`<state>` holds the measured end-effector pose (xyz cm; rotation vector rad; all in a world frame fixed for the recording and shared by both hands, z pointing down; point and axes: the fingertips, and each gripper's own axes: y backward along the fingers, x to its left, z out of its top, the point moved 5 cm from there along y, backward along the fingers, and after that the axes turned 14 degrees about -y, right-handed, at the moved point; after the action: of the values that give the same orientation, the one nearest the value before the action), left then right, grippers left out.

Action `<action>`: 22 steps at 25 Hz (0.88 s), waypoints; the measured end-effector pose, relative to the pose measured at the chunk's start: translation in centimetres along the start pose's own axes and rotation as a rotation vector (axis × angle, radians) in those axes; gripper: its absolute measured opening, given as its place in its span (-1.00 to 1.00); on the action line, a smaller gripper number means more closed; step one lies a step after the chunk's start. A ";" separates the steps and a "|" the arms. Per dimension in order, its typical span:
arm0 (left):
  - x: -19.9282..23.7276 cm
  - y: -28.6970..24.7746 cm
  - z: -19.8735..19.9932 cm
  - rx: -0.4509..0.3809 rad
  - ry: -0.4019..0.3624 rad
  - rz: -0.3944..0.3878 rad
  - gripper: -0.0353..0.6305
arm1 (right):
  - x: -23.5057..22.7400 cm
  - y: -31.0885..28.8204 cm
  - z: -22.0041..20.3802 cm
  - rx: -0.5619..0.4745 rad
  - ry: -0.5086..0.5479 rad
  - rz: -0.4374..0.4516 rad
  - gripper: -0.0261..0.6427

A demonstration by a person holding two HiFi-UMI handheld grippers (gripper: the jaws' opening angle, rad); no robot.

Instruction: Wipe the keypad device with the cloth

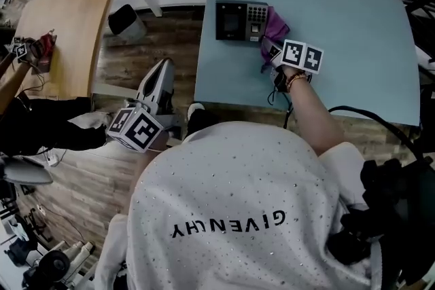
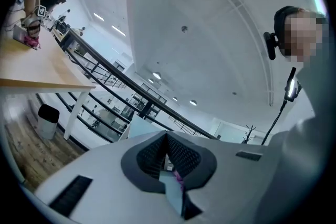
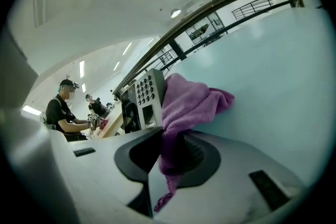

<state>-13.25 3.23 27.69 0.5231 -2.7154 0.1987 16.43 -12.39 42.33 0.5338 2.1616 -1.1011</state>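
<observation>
The keypad device lies flat near the far left edge of the light blue table; it is black with a grey key block. A purple cloth is bunched against its right side. My right gripper is shut on the cloth's near end. In the right gripper view the cloth rises from the jaws of the right gripper and drapes beside the keypad device. My left gripper hangs off the table to the left over the wooden floor. In its own view the left gripper is shut and holds nothing.
A wooden table stands at the left, with another person's hands and grippers at it. A black bin sits on the floor between the tables. A black cable runs along the blue table's near right edge.
</observation>
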 end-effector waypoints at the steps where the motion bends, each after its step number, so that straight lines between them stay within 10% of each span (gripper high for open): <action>1: -0.5 0.4 -0.3 -0.006 -0.010 0.005 -0.89 | -0.1 0.0 -0.3 0.009 0.019 -0.004 -0.71; 16: -2.2 3.6 -1.4 -0.025 -0.053 0.096 -0.89 | -1.4 0.5 -2.3 0.122 0.283 -0.174 -0.71; 22: -0.2 3.5 0.6 -0.116 -0.027 0.146 -0.89 | 3.2 6.2 2.8 -0.070 0.233 0.069 -0.72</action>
<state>-14.60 6.42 26.85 0.2970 -2.7727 0.0717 18.95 -10.97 35.33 0.7304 2.3516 -0.9621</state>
